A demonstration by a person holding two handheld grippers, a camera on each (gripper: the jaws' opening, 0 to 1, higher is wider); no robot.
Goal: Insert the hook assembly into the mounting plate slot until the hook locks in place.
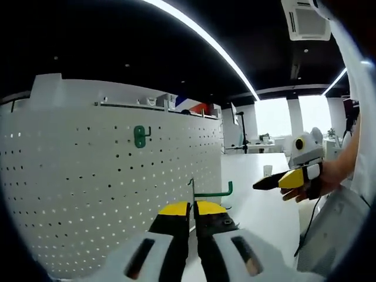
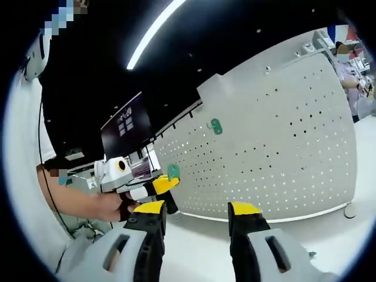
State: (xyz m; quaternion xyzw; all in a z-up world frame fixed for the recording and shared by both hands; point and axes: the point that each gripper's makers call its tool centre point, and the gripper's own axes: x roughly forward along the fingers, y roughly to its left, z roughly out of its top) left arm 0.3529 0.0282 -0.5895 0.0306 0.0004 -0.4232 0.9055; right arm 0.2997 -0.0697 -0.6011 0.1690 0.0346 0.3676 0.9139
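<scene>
One green hook already hung high on the white pegboard. Left gripper pinched narrow on a second green hook, just before the board. Right gripper spread wide, empty, well apart.

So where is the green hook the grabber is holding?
In the left gripper view, the loose green hook is pinched in the left gripper, sticking out to the right, in front of the white pegboard and below the mounted green hook.

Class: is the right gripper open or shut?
Open. In the right gripper view, the right gripper shows a wide gap between its yellow-tipped jaws, holding nothing.
</scene>
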